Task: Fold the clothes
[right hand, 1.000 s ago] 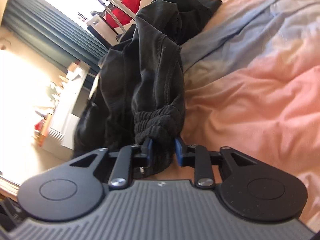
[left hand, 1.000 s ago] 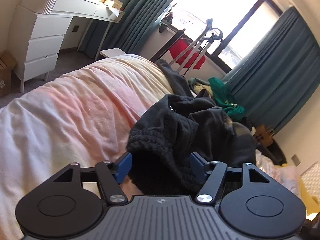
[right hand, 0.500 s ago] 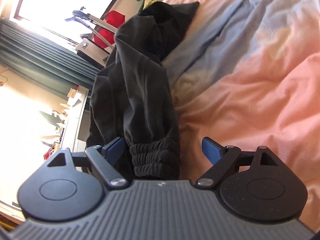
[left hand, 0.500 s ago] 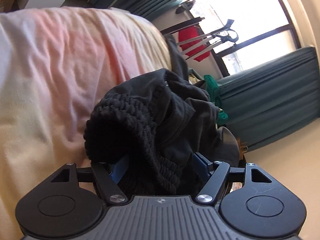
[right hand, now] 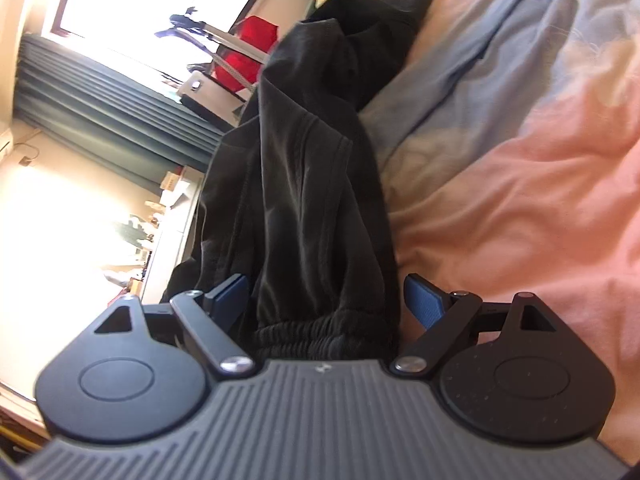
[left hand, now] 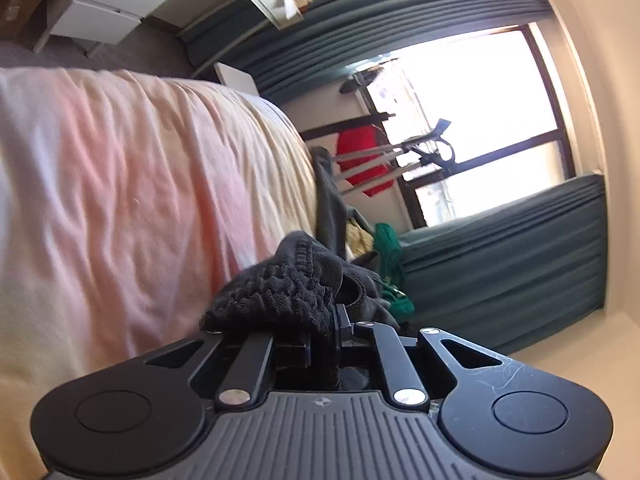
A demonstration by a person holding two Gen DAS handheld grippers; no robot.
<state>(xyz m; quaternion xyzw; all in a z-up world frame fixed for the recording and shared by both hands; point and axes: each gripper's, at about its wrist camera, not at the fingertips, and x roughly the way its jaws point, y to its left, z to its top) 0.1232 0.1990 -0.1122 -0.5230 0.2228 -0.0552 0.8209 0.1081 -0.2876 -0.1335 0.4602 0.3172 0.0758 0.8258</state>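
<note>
A black garment with ribbed, elastic cuffs lies stretched over the bed. In the left wrist view my left gripper (left hand: 323, 340) is shut on a bunched ribbed cuff (left hand: 276, 296) of it, which covers the fingertips. In the right wrist view my right gripper (right hand: 326, 300) is open, its blue pads (right hand: 424, 300) standing either side of the other gathered cuff (right hand: 324, 336). The black garment (right hand: 308, 184) runs away from that cuff toward the bed's far edge.
The bed cover is pink and cream (left hand: 120, 208), with a blue patch (right hand: 480, 60). A green garment (left hand: 388, 248) and other clothes lie at the far end. A white dresser (left hand: 108, 4), teal curtains (left hand: 500, 256), a window and a red-seated exercise machine (left hand: 368, 164) stand beyond.
My left gripper has closed on the ribbed cuff and tilted. My right gripper, shut on the other cuff a second ago, has opened and stays open around it.
</note>
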